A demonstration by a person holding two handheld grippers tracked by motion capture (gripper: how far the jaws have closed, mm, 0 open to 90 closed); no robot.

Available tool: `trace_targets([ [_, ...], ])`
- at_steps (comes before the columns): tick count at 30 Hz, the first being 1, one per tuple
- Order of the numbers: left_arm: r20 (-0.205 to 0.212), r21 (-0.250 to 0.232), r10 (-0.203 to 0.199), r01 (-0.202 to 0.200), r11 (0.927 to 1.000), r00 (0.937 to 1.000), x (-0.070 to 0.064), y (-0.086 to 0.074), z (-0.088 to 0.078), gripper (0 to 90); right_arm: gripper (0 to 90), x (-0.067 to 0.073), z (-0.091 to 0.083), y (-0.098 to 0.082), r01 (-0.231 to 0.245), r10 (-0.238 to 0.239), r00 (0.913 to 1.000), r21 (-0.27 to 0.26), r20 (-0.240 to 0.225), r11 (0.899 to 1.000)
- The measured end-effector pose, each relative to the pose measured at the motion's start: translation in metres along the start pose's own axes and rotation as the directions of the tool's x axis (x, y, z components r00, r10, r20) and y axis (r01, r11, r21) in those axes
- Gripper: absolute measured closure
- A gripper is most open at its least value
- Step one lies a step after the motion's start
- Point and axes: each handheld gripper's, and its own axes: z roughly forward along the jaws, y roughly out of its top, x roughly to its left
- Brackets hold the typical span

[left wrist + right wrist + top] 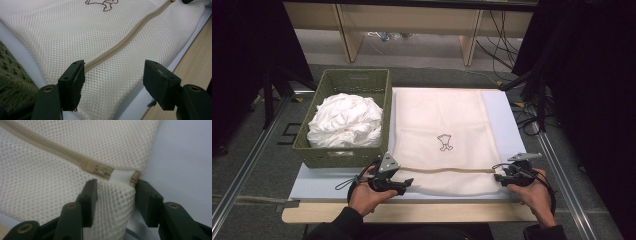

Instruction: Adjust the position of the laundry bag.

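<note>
High view: the mesh laundry bag (439, 137) lies flat beside the green basket (349, 80) (zipper closed). Left gripper (408, 182) spread at the zipper (447, 170); right gripper (497, 176) pinches the bag's corner.

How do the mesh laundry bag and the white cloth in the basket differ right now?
The mesh laundry bag lies flat and spread on the pale mat; the white cloth is bunched into a mound inside the green basket. The bag is cream netting with a tan zipper and a small printed figure; the cloth looks plain and smooth. The bag lies between the two tongs; the cloth lies apart from them. Both are soft, pale fabric.
</note>
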Motion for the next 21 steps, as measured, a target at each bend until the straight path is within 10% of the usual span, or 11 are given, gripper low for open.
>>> trace_targets([
  [5, -0.007, 0.003, 0.002, -0.002, 1.0000, 1.0000, -0.0009, -0.0003, -0.0003, 33.6, 67.3, 0.0069, -0.0011, -0.0011, -0.080, 0.081, 0.9960, -0.026, 0.038, 0.996],
  [8, 0.012, 0.007, 0.005, -0.005, 1.0000, 0.9999, -0.0009, -0.0001, -0.0006, 33.7, 68.4, 0.0032, -0.0005, -0.0009, -0.033, 0.034, 0.9986, -0.035, 0.041, 0.999],
  [21, 0.002, 0.000, 0.012, -0.012, 0.9999, 0.9999, -0.0021, -0.0005, -0.0001, 33.9, 54.1, -0.0028, 0.0038, 0.0002, -0.103, 0.106, 0.9926, -0.049, 0.059, 0.993],
])
